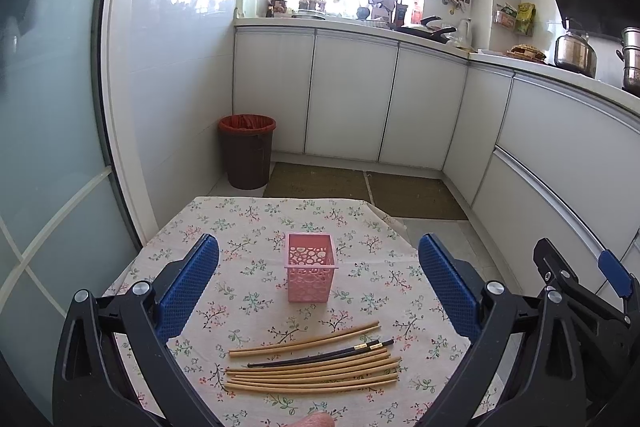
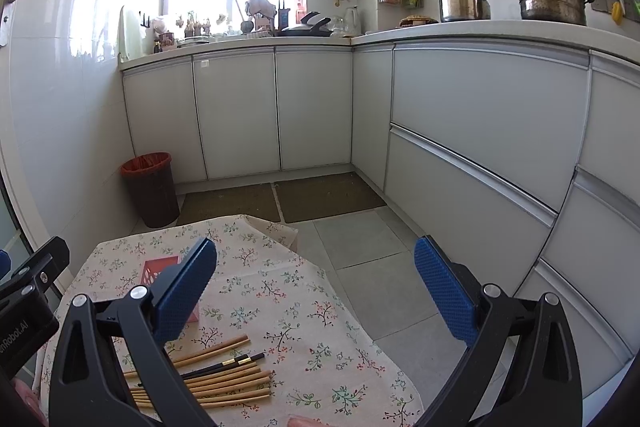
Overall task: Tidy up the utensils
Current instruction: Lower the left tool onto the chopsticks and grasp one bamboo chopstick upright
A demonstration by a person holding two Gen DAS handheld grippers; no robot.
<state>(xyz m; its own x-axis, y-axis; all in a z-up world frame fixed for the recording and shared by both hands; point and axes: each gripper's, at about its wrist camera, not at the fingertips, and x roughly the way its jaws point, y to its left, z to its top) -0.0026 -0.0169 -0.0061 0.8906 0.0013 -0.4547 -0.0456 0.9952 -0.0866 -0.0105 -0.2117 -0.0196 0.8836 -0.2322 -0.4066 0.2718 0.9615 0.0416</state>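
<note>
A pink perforated square holder (image 1: 311, 266) stands upright and empty on the floral tablecloth (image 1: 248, 227). In front of it lies a bundle of several wooden chopsticks (image 1: 312, 375) with a black pair (image 1: 320, 357) among them, all flat on the cloth. My left gripper (image 1: 318, 283) is open and empty, raised above the table, its blue pads either side of the holder. My right gripper (image 2: 316, 287) is open and empty, off the table's right edge over the floor. The chopsticks (image 2: 224, 379) show at lower left in the right wrist view; the holder (image 2: 160, 269) is half hidden behind the left finger.
The small table's far and right edges drop to a tiled floor (image 2: 360, 247). A brown bin with a red liner (image 1: 247, 151) stands by the wall. White cabinets (image 1: 352, 95) and a cluttered counter run behind. The right gripper's body (image 1: 580, 291) shows at right.
</note>
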